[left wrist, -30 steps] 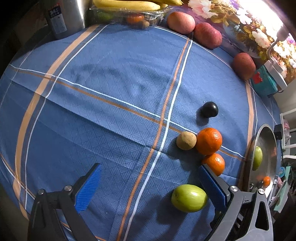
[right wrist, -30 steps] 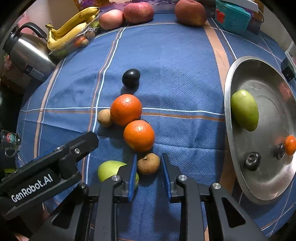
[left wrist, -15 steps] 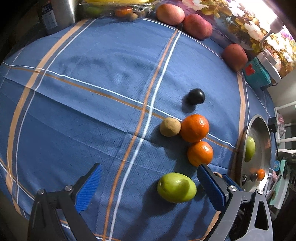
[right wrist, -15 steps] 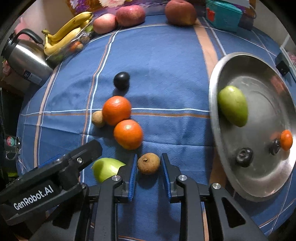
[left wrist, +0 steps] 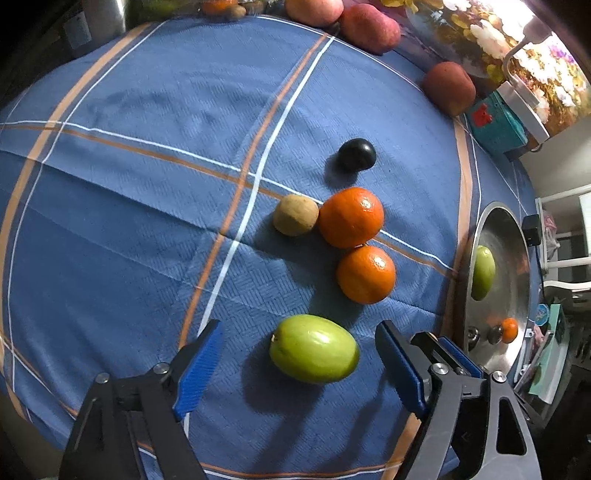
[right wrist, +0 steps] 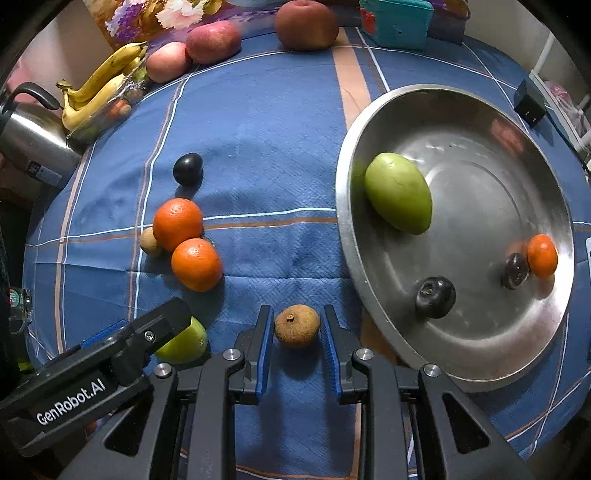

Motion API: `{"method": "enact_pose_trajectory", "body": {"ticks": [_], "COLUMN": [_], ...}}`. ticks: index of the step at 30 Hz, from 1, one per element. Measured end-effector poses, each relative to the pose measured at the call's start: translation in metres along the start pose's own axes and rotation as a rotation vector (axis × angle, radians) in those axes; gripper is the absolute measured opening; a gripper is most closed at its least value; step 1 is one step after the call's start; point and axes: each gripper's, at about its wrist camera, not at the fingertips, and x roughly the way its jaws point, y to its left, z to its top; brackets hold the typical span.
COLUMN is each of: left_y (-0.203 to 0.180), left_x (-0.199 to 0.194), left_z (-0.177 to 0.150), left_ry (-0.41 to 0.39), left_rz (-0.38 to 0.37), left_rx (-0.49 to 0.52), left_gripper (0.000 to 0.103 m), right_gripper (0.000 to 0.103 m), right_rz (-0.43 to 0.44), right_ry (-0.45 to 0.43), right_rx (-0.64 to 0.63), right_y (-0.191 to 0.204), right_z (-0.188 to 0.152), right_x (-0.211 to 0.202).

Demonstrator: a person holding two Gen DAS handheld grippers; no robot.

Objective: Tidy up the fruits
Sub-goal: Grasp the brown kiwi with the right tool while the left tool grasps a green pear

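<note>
My right gripper (right wrist: pixel 296 343) is shut on a small brown fruit (right wrist: pixel 296 325) and holds it over the blue cloth, just left of the steel plate (right wrist: pixel 369 258). The plate holds a green fruit (right wrist: pixel 399 192), a small orange (right wrist: pixel 542 255) and two dark fruits (right wrist: pixel 435 297). My left gripper (left wrist: pixel 299 363) is open, its fingers on either side of a green fruit (left wrist: pixel 314 348) on the cloth, not touching it. Beyond it lie two oranges (left wrist: pixel 365 274), a brown fruit (left wrist: pixel 295 220) and a black fruit (left wrist: pixel 357 154).
Red apples (right wrist: pixel 213 41) and a reddish-brown fruit (right wrist: pixel 306 25) line the table's far edge. Bananas (right wrist: pixel 98 90) and a steel kettle (right wrist: pixel 33 142) stand at the far left. A teal box (right wrist: pixel 397 23) sits at the back, a black adapter (right wrist: pixel 529 103) right of the plate.
My right gripper has carried the brown fruit to the right, closer to the plate. My left gripper has moved forward so the green fruit now lies between its open fingers.
</note>
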Motion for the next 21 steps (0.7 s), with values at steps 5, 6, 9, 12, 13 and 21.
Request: {"method": "enact_pose_trajectory", "body": {"ticks": [5, 6, 9, 12, 13, 21], "left_y": [0.0005, 0.003, 0.0022, -0.0025, -0.0038, -0.0049], "left_x": [0.0011, 0.0008, 0.0018, 0.0025, 0.0029, 0.0023], "left_z": [-0.0037, -0.0022, -0.0033, -0.0048, -0.0047, -0.0069], "left_ry": [0.008, 0.009, 0.009, 0.009, 0.009, 0.025], "left_rz": [0.0, -0.001, 0.008, 0.013, 0.013, 0.015], "left_rx": [0.005, 0.009, 0.023, 0.03, 0.031, 0.042], "left_gripper": [0.083, 0.082, 0.08, 0.079, 0.079, 0.066], "right_gripper": [0.027, 0.027, 0.027, 0.027, 0.027, 0.027], "right_rz": [0.002, 0.0, -0.008, -0.007, -0.007, -0.01], "right_ry": [0.007, 0.007, 0.01, 0.015, 0.016, 0.013], "right_rx": [0.005, 0.005, 0.007, 0.013, 0.018, 0.032], "right_y": [0.0002, -0.0006, -0.0032, -0.0041, -0.0061, -0.0074], "right_z": [-0.0011, -0.0016, -0.0035, -0.0048, -0.0062, -0.0072], "right_x": [0.0015, 0.0013, 0.0006, 0.0015, 0.0008, -0.0004]}}
